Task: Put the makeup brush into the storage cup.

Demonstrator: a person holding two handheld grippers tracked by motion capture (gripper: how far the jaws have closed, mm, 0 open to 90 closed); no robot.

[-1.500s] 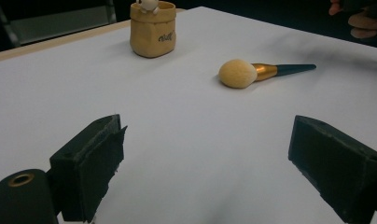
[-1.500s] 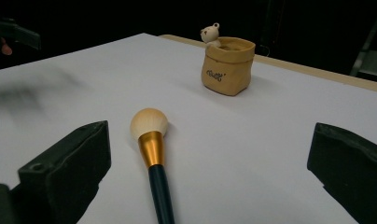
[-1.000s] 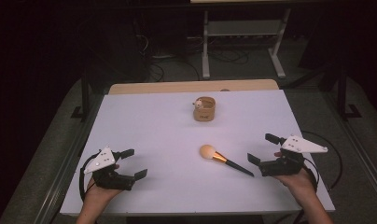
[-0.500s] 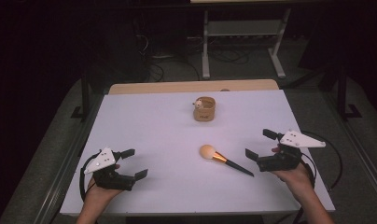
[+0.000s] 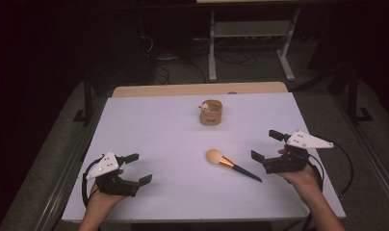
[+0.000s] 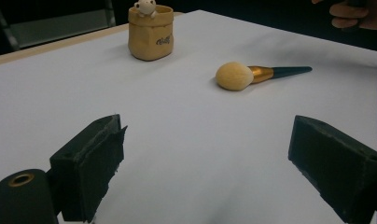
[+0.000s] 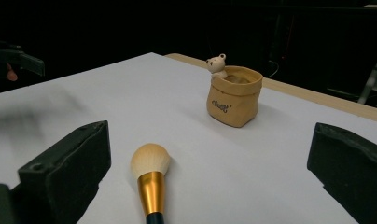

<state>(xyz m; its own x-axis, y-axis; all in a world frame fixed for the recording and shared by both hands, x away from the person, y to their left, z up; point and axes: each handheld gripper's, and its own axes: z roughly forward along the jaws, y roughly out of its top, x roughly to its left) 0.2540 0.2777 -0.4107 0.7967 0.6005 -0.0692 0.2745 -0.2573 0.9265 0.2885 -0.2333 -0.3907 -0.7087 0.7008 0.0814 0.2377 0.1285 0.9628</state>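
Observation:
A makeup brush [image 5: 228, 164] [image 6: 252, 74] [image 7: 150, 179] with a cream head, gold ferrule and dark handle lies on the white table [image 5: 154, 130]. A tan pouch-shaped holder [image 5: 211, 112] [image 6: 150, 31] [image 7: 234, 95] with a small bear on its rim stands behind it. My right gripper [image 5: 267, 146] [image 7: 210, 172] is open just right of the brush handle's end, jaws pointing left toward it. My left gripper [image 5: 138, 168] [image 6: 210, 172] is open near the front left, holding nothing.
The table's wooden back edge [image 5: 197, 89] runs behind the holder. A metal stand [image 5: 250, 38] and cables sit on the dark floor beyond. Cables trail from both grippers.
My right gripper has moved left toward the brush handle's end. The left gripper, brush and holder have stayed put.

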